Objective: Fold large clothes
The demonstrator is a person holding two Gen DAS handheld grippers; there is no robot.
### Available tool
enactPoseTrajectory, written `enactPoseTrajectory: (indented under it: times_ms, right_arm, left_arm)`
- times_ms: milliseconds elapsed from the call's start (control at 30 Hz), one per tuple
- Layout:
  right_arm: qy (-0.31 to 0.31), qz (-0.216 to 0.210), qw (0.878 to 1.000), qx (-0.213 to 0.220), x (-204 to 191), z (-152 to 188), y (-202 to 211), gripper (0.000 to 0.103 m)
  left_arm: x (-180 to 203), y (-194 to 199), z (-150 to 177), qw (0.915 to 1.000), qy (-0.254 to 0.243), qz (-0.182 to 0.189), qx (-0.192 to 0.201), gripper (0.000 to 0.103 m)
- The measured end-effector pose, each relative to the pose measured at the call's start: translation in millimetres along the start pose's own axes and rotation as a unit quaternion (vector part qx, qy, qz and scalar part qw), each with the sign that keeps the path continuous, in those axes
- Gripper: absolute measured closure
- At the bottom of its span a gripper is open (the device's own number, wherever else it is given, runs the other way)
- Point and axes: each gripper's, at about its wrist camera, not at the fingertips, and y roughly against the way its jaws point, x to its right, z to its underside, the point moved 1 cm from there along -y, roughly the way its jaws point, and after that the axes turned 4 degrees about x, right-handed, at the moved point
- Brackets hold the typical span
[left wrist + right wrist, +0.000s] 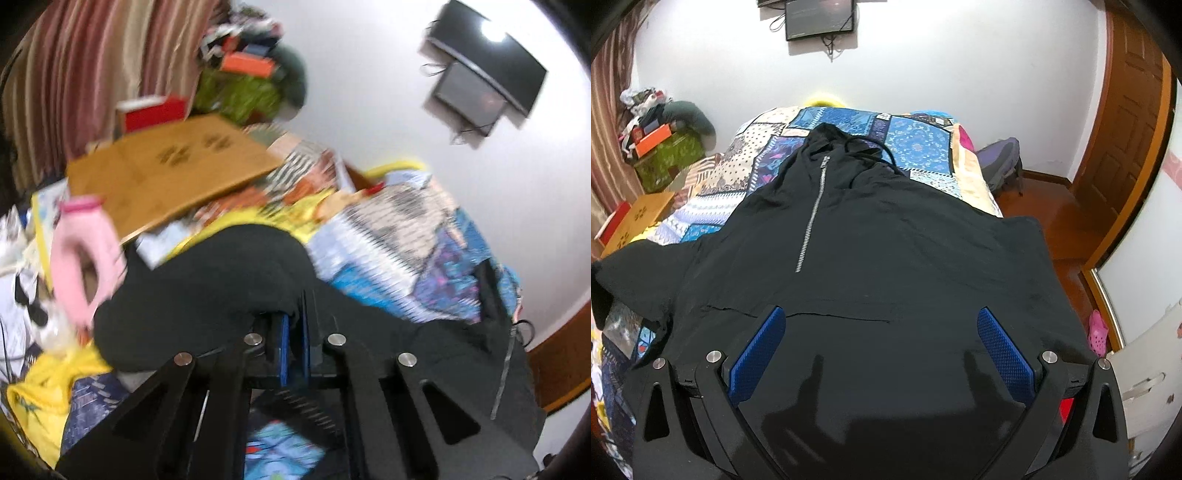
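Note:
A black zip-neck hoodie (886, 251) lies spread face up on the patchwork quilt (916, 147) of a bed, hood at the far end, silver zipper (812, 218) down its chest. My right gripper (881, 347) is open, its blue pads (759, 354) spread wide just above the hoodie's lower front. My left gripper (293, 332) is shut on a fold of the hoodie's black cloth (221, 280), a sleeve at the bed's left side, and holds it raised. The left wrist view is blurred.
Left of the bed lie a cardboard box (166, 173), a pink jug (85, 258), a red box (151, 110) and yellow cloth (40, 398). A screen (820, 18) hangs on the far wall. A wooden door (1126, 147) and a backpack (1001, 158) are at the right.

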Motion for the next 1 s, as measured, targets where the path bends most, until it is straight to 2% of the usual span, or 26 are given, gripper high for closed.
enactPoseTrajectory:
  times_ms: [133,300,400,567,700,833,900,933,967,1000]
  right_arm:
    - [0.002,0.017,1.000,0.009,9.7,0.1,3.6,0.000]
    - [0.005,0.024,1.000,0.018,24.5,-0.3,9.5,0.000]
    - [0.000,0.023,1.000,0.018,33.9,1.2,11.6,0.000]
    - [-0.008,0.026,1.000,0.015,48.3,5.5,10.8,0.000]
    - [0.006,0.039,0.999,0.008,51.2,10.3,7.5,0.000]
    - [0.024,0.044,0.999,-0.002,50.0,15.0,3.9,0.000]
    - [0.032,0.045,0.998,-0.004,49.3,17.1,4.1,0.000]
    - [0.037,0.047,0.998,-0.004,48.5,17.8,4.4,0.000]
    - [0.041,0.048,0.998,-0.003,47.5,17.5,4.3,0.000]
    - [0.044,0.048,0.998,-0.003,45.6,16.8,4.4,0.000]
  left_arm:
    - [65.3,18.4,-12.7,0.9975,-0.042,0.052,0.023,0.100]
    - [146.1,24.3,4.5,0.9873,-0.102,0.122,0.005,0.100]
    - [190.1,23.8,32.9,0.9763,-0.146,0.157,-0.027,0.100]
    - [246.1,14.9,108.8,0.9480,-0.228,0.197,-0.103,0.100]
    - [269.4,5.2,173.8,0.9230,-0.284,0.200,-0.166,0.100]
    - [281.6,-0.2,230.5,0.9009,-0.350,0.162,-0.200,0.099]
    - [274.5,-2.8,236.8,0.8938,-0.361,0.155,-0.217,0.090]
    - [274.5,-3.2,239.0,0.8907,-0.361,0.158,-0.227,0.082]
    - [271.0,-1.5,239.3,0.8897,-0.355,0.166,-0.235,0.076]
    - [267.0,0.2,239.2,0.8902,-0.349,0.173,-0.236,0.073]
